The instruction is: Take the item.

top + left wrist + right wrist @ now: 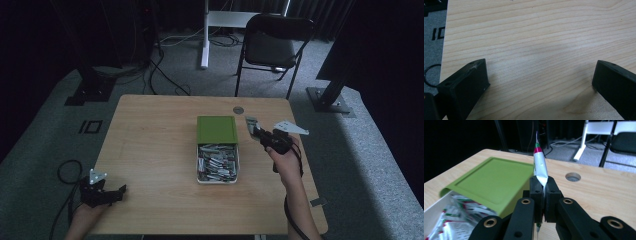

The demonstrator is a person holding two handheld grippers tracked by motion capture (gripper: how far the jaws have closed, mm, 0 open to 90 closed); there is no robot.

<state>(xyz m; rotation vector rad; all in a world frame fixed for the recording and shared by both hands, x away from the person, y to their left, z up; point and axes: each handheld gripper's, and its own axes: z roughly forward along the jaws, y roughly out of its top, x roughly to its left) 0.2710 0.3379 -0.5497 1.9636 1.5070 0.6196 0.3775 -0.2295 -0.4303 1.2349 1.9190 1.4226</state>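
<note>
Wooden table (150, 150), then white box (239, 165) of packets, green lid (216, 130) half across. Right gripper (541, 195) clenched on one silver packet (540, 167), beside box. Left gripper (102, 192) released, empty. Best: squeeze firmly, lift straight.

A dim lab or recording studio: a wooden table (150, 150) on grey carpet (370, 165), black curtains, rig stands (87, 80), loose cables (165, 75), a folding chair (272, 42).
</note>
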